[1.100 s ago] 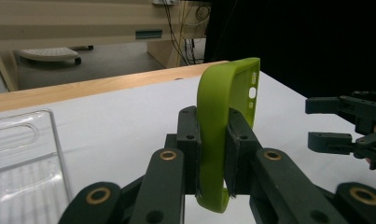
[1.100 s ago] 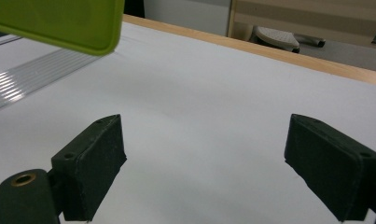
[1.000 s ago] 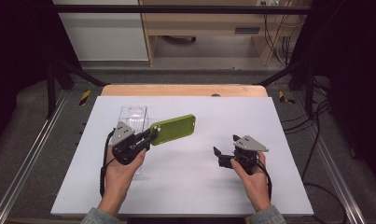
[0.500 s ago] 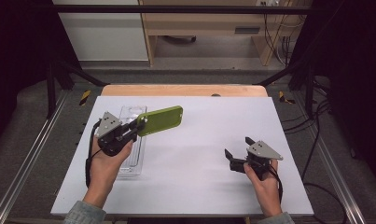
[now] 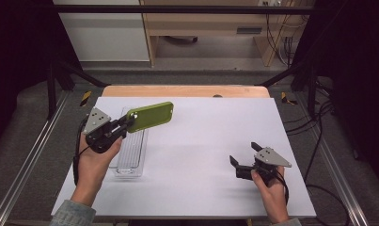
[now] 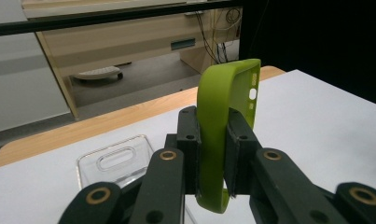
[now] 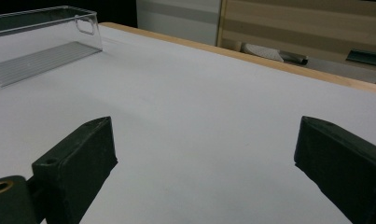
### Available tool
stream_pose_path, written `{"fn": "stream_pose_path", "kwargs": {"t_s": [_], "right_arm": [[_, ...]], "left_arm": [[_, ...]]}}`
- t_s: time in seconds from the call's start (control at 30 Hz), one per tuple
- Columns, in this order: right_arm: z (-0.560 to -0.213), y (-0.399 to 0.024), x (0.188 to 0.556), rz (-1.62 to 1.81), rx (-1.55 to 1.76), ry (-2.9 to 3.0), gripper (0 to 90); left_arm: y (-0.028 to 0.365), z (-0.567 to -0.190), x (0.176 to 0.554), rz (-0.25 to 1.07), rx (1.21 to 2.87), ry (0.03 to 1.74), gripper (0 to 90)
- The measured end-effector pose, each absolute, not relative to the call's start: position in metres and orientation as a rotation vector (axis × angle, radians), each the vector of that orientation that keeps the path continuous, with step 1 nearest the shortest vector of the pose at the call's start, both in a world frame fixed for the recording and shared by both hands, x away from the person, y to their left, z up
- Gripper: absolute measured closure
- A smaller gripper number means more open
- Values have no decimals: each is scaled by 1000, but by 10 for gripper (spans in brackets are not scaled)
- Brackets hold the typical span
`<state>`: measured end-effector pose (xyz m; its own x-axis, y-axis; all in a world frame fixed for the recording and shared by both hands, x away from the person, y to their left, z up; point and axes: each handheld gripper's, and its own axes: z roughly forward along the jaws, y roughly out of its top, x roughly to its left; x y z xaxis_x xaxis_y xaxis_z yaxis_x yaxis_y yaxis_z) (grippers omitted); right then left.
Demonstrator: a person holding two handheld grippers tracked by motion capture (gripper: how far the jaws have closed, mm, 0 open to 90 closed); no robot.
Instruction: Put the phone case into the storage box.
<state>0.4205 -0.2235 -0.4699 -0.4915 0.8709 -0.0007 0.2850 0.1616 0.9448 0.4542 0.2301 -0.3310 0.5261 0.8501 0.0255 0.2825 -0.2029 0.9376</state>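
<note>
White table (image 5: 201, 155), green case (image 5: 150, 116) between fingers (image 6: 190, 140)

On my feed the phone case (image 5: 149, 117) is a flat lime green, matte, with no pattern. The tray (image 5: 130, 155) under it is clear plastic, its floor finely ribbed in pale lines. Around the tray, the tabletop (image 5: 201, 150) is plain white, with a light wood strip along its far edge. My left hand-held gripper (image 5: 122, 127) and right hand-held gripper (image 5: 243, 155) are black, with grey top plates and brass-coloured rivets.
</note>
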Motion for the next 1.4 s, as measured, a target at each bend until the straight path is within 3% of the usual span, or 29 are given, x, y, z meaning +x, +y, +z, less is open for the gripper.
{"fn": "stream_pose_path", "kwargs": {"t_s": [1.4], "right_arm": [[-473, -231, 418, 1379, 1090, 1879, 48]], "left_arm": [[274, -303, 457, 823, 1786, 976, 783]]}}
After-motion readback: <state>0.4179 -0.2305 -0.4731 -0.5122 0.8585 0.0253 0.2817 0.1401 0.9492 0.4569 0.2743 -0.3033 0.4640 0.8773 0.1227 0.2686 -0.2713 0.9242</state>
